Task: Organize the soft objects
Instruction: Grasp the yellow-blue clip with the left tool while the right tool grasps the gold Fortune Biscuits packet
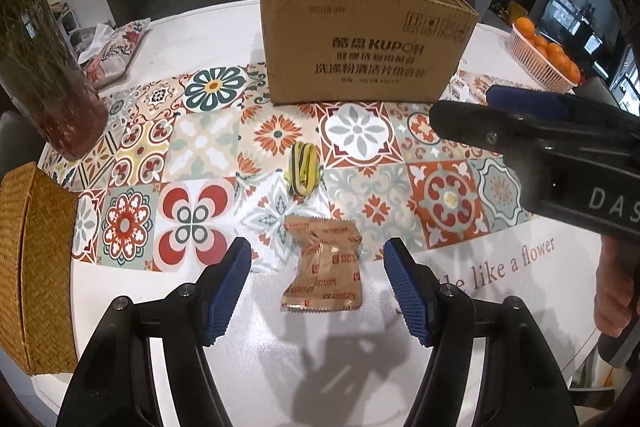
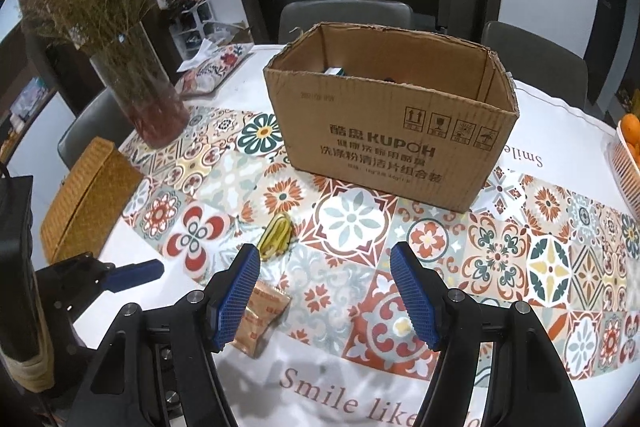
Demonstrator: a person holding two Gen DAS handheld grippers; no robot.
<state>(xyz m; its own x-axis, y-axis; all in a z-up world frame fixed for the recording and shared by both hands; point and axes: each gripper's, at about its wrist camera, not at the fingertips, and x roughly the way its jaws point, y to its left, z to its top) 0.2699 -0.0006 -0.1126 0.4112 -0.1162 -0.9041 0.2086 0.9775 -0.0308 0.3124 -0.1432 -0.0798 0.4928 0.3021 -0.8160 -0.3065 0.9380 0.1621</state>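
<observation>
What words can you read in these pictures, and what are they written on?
"KUPOH": printed large on the front of the cardboard box.
Chinese lines around it on the box: too blurred to copy reliably.
Faint stamped number on the box's upper left: unreadable.
Four handling signs on the box, one with upward arrows.
"Smile like a flower": on the white tablecloth, partly hidden in each view.
"DAS": on the right tool, cut off.
Print on the brown snack packet: too small.

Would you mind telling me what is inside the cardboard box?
Over the cardboard box rim, only a green-edged item and something dark peek out; the front wall hides the rest.
</observation>
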